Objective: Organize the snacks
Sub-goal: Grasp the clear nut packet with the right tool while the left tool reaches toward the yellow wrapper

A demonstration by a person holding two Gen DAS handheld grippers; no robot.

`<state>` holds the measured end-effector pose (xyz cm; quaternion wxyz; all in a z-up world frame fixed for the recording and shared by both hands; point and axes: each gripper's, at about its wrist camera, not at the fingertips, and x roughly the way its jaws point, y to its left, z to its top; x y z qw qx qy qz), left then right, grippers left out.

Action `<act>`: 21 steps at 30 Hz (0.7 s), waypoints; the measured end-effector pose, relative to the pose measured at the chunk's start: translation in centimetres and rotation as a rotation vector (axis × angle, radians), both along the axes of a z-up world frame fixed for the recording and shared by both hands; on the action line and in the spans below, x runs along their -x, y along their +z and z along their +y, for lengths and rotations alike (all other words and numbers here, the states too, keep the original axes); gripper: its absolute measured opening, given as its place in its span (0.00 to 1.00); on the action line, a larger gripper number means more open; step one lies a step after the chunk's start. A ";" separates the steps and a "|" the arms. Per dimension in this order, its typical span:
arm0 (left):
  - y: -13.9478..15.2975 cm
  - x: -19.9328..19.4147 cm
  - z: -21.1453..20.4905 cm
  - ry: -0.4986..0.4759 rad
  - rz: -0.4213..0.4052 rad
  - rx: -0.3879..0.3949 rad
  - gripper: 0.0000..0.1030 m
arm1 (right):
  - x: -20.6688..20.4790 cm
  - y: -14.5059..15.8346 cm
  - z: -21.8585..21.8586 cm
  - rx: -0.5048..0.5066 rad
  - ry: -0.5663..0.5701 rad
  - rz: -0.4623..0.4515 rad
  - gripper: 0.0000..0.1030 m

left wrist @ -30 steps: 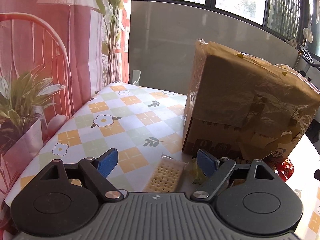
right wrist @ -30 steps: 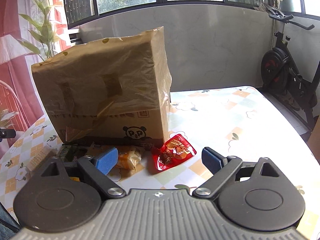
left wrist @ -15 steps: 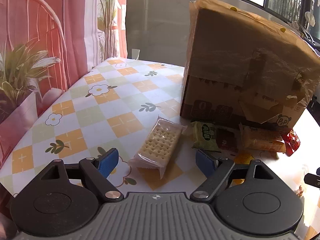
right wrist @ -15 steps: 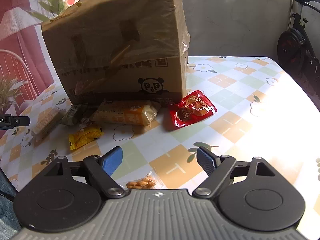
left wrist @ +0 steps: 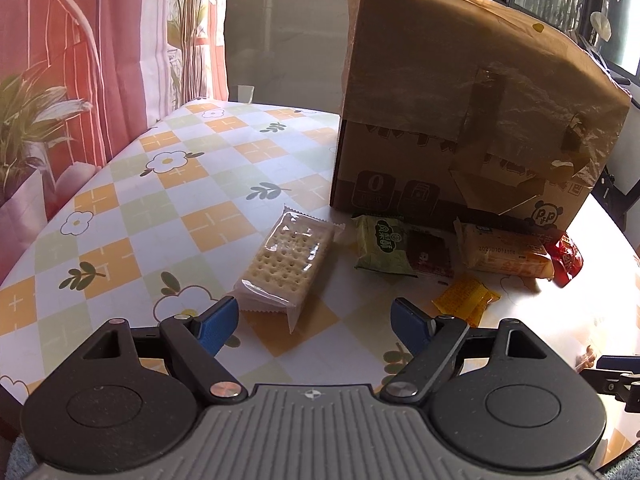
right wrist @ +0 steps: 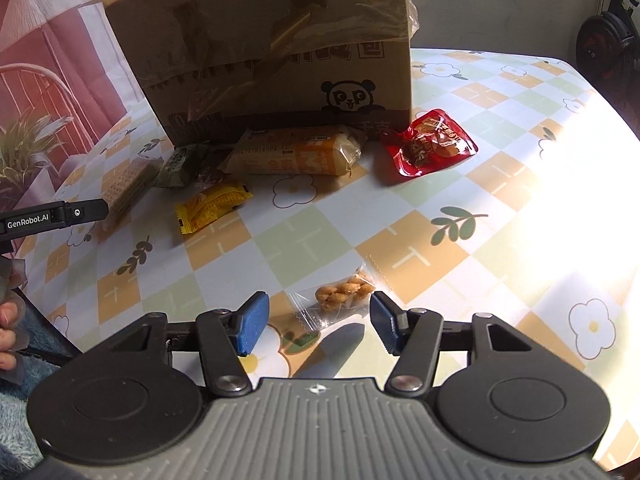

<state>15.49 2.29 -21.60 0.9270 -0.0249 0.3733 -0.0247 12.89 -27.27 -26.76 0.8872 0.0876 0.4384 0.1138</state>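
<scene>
Snack packets lie in front of a taped cardboard box (left wrist: pixel 460 120) (right wrist: pixel 272 52). My left gripper (left wrist: pixel 316 318) stands open just short of a clear cracker pack (left wrist: pixel 286 264), whose near end reaches between the blue pads without touching them. Right of it lie a green packet (left wrist: pixel 382 246), an orange bread packet (left wrist: pixel 506 252) (right wrist: pixel 300 152), a small yellow packet (left wrist: pixel 466 296) (right wrist: pixel 212 208) and a red pouch (left wrist: pixel 568 258) (right wrist: pixel 434 142). My right gripper (right wrist: pixel 316 322) is closing, with a small clear bag of peanuts (right wrist: pixel 340 296) between its pads, which do not press on it.
The table (left wrist: pixel 208 168) (right wrist: pixel 480 184) wears a checked flower-print cloth. A potted plant (left wrist: pixel 28 128) and red-striped curtain stand at the left edge. An exercise bike (right wrist: pixel 604 40) stands at the far right. A person's hand (right wrist: pixel 8 332) shows at the left.
Both grippers sank and tipped down toward the table. The cracker pack came up to the left pads. The peanut bag came into view between the right pads, which have narrowed.
</scene>
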 end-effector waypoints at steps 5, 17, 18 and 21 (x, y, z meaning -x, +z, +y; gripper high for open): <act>0.1 0.1 0.0 0.004 -0.019 -0.013 0.82 | -1.3 -0.5 -0.2 -0.007 -0.016 0.007 0.39; 0.0 0.2 -0.1 -0.007 -0.025 -0.010 0.79 | -1.6 -0.9 -0.1 0.039 0.030 -0.056 0.19; 0.0 0.2 -0.1 -0.014 -0.024 -0.004 0.77 | -1.9 -0.9 0.0 0.040 0.040 -0.067 0.19; -0.1 0.2 -0.3 -0.029 -0.017 -0.003 0.75 | -3.2 -1.1 0.3 0.066 0.059 -0.104 0.19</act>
